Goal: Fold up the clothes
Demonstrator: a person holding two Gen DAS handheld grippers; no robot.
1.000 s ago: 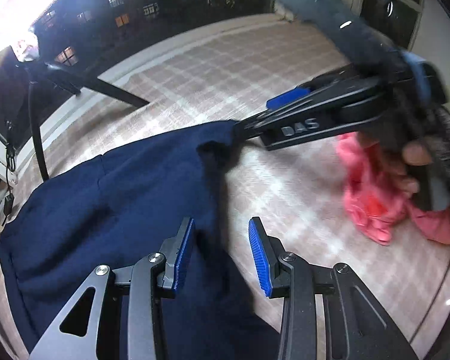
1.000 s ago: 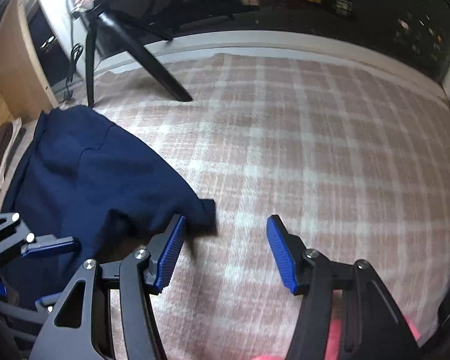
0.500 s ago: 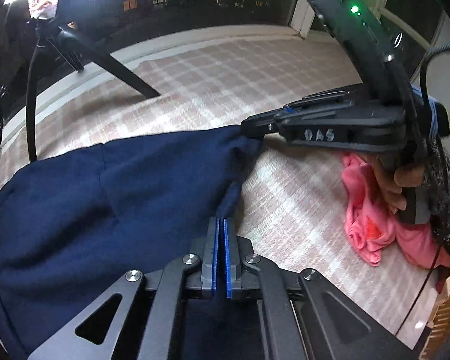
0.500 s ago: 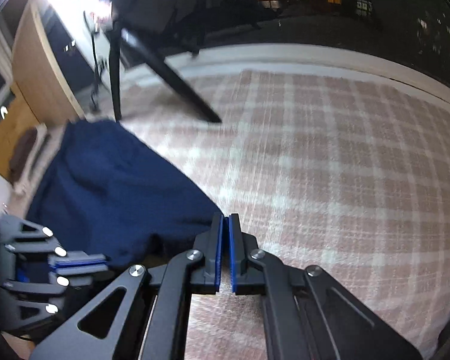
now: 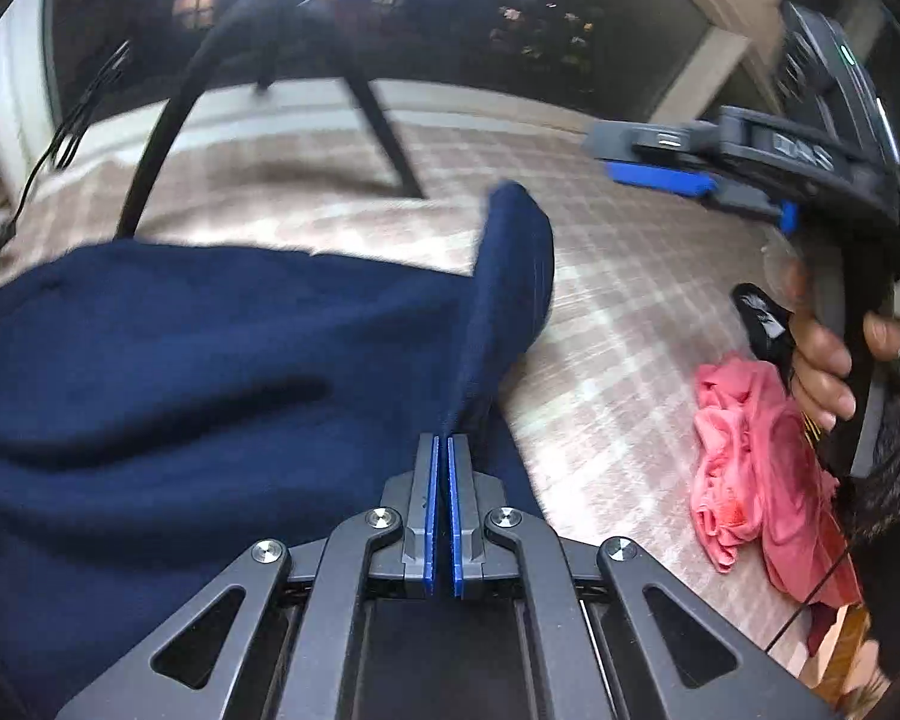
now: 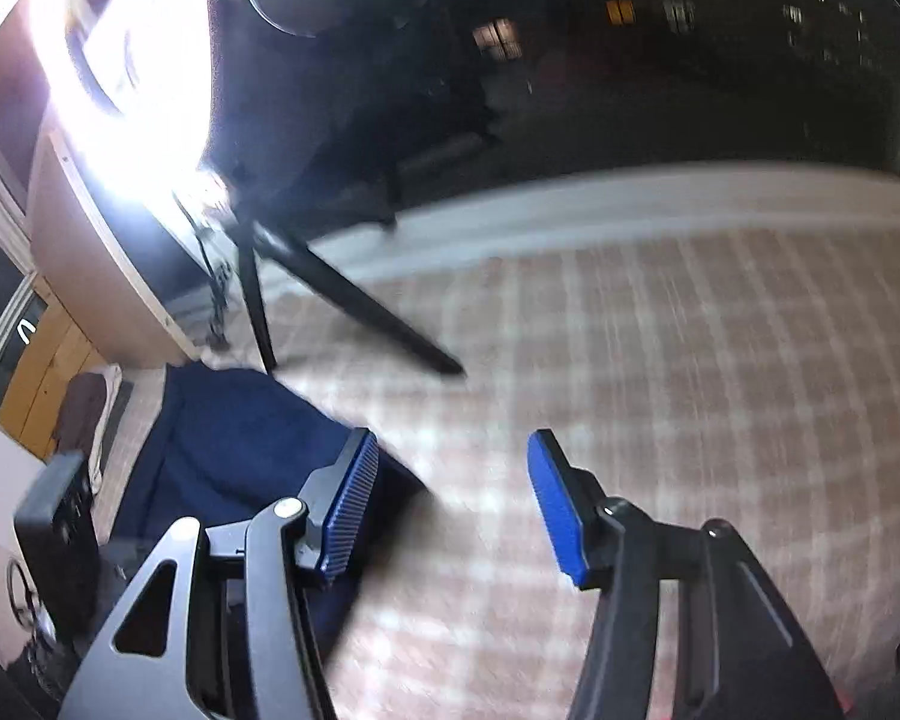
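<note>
Left wrist view: left gripper [image 5: 441, 450] clenched on navy garment [image 5: 210, 360] edge, fold lifted over plaid bedcover [image 5: 630, 300]; pink cloth [image 5: 744, 468] at right.
Right wrist view: right gripper [image 6: 450, 504] just opened — nothing between jaws, garment lower left.

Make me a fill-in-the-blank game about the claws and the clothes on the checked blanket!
1. The left claw is pinching the ____ garment.
2. The right claw is open and holds ____.
3. The crumpled garment lying beside the person's hand is ____.
4. Both clothes lie on a blanket with a ____ pattern.

Missing words: navy blue; nothing; pink; checked
</note>
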